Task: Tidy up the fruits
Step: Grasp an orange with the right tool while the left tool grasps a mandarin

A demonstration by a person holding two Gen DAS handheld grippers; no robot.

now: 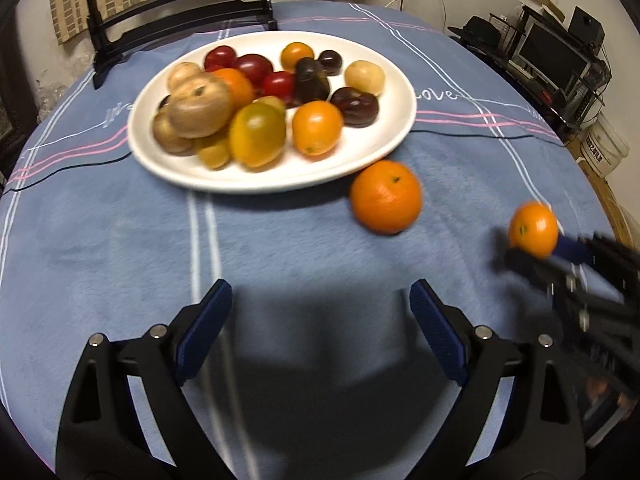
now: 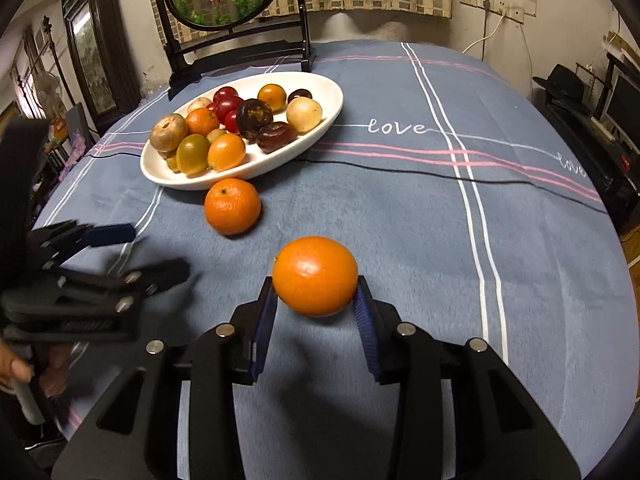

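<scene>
On the blue striped tablecloth your white oval plate sat heaped with fruit, and a loose orange lay just beside its near rim. Your left gripper hovered over bare cloth with its fingers spread wide and nothing between them. Your right gripper had its blue pads pressed against a smaller orange, holding it above the cloth.

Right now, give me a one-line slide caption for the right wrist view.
Right gripper clamps an orange above the blue tablecloth; a second orange sits beside the white fruit plate.
</scene>
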